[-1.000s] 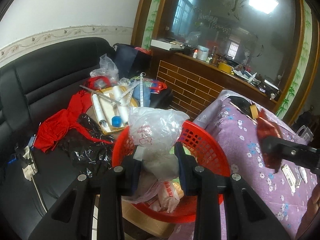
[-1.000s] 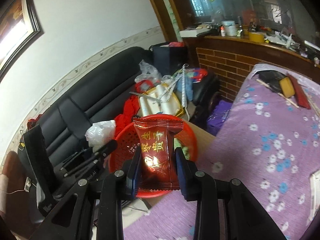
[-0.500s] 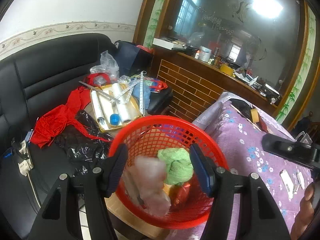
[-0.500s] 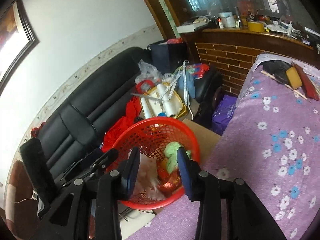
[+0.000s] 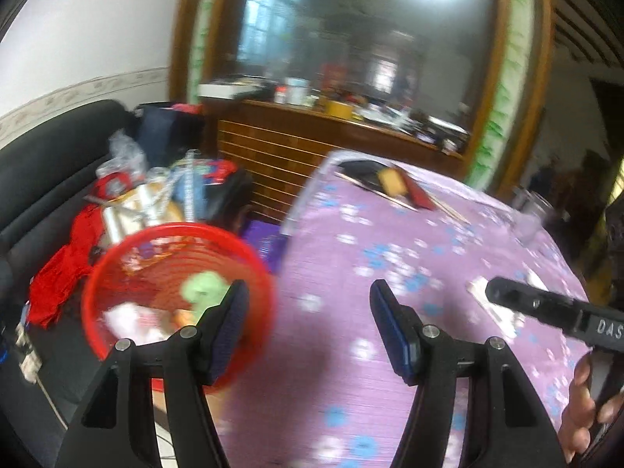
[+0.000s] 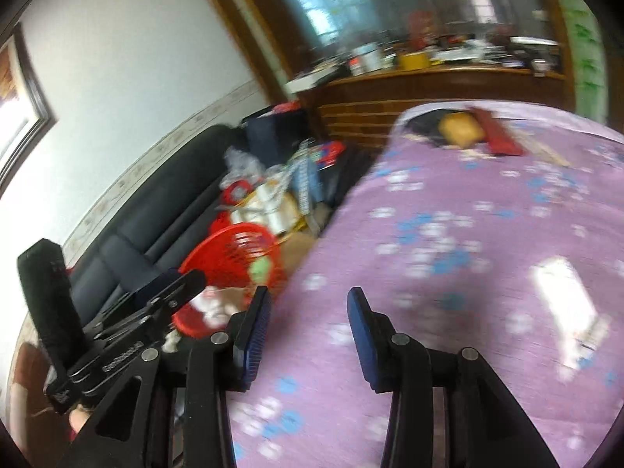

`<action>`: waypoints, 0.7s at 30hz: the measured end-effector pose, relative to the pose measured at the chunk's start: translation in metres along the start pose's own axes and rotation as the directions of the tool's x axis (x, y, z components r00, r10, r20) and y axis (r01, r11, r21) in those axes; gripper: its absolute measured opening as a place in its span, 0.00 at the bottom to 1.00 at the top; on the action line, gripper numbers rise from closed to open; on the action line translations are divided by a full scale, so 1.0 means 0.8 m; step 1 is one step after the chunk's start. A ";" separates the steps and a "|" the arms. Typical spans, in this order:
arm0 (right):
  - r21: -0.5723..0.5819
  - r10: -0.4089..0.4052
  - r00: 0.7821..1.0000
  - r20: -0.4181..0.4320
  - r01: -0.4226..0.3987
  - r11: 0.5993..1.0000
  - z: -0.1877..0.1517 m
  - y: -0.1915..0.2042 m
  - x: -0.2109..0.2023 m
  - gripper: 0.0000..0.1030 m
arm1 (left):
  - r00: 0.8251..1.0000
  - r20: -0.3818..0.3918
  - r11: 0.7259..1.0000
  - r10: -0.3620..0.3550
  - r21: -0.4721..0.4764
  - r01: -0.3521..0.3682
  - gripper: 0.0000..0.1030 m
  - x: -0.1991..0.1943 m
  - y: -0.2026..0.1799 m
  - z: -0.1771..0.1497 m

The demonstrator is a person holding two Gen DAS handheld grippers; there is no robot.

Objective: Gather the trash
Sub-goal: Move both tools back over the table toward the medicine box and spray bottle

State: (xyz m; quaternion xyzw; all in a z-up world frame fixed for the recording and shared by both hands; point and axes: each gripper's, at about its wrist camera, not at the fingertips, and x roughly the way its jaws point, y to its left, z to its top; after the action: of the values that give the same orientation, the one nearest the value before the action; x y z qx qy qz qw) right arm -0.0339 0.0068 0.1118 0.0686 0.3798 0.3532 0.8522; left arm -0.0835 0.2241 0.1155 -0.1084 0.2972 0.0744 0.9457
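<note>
The red mesh basket (image 5: 257,273) stands left of the table and holds a green wad (image 5: 202,290) and a white plastic bag (image 5: 124,319); it also shows in the right wrist view (image 6: 234,249). My left gripper (image 5: 309,286) is open and empty over the edge of the purple flowered tablecloth (image 5: 409,234). My right gripper (image 6: 309,292) hangs over the same cloth (image 6: 468,214); its jaws are opening with nothing between them. A white paper scrap (image 6: 565,296) lies on the cloth to its right. Both views are blurred by motion.
A black sofa (image 5: 46,163) heaped with rolls, bags and red cloth (image 5: 58,273) lies beyond the basket. At the table's far end are a yellow block (image 6: 460,128) and a red flat item (image 6: 499,132). A brick-faced counter (image 5: 273,156) stands behind.
The left gripper let go of the plastic bag and the right let go of the red snack wrapper over the basket. Both opened and swung right, over the table.
</note>
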 end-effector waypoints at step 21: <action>0.353 -0.409 0.912 0.038 0.371 0.859 -0.018 -0.361 -0.184 0.50 | 0.955 -0.225 0.940 -0.192 0.236 0.245 0.62 0.069 -0.268 -0.042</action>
State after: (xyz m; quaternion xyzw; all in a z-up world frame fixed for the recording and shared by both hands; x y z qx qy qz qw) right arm 0.0471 -0.3058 0.0783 0.1552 0.3924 0.0984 0.9012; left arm -0.0128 0.0128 0.0912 -0.0221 0.3835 -0.0825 0.9196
